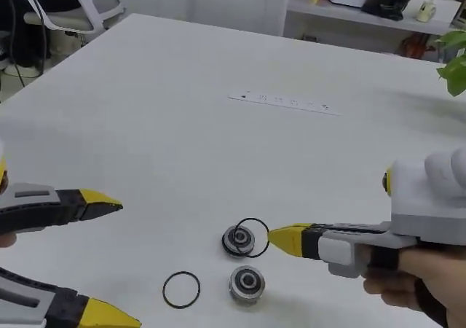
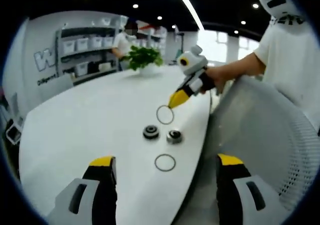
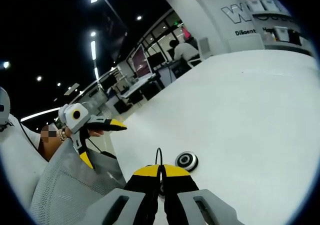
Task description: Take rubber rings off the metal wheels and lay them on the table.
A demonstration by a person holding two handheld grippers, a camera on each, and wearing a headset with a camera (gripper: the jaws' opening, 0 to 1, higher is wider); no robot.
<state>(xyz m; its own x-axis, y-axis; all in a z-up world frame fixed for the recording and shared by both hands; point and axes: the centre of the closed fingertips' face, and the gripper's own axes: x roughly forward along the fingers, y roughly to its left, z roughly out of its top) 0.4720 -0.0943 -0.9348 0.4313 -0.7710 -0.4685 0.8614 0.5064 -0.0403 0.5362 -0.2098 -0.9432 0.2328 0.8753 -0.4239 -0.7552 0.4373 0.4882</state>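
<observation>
Two metal wheels (image 1: 239,240) (image 1: 247,283) stand close together on the white table (image 1: 182,124). My right gripper (image 1: 280,239) is shut on a black rubber ring (image 1: 252,219), which it holds upright just beside the farther wheel. In the right gripper view the ring (image 3: 159,157) shows edge-on above the closed jaws (image 3: 159,171), with a wheel (image 3: 186,160) behind. A second ring (image 1: 164,289) lies flat on the table, left of the nearer wheel. My left gripper (image 1: 129,262) stands open at the left, clear of everything. In the left gripper view (image 2: 166,160) the loose ring (image 2: 155,162), both wheels (image 2: 151,132) (image 2: 174,136) and the held ring (image 2: 157,114) lie ahead.
A white power strip (image 1: 284,100) lies flat mid-table, beyond the wheels. A white chair (image 1: 80,7) stands at the far left corner and a green plant (image 1: 455,62) at the right edge. The table's near edge runs close to the wheels.
</observation>
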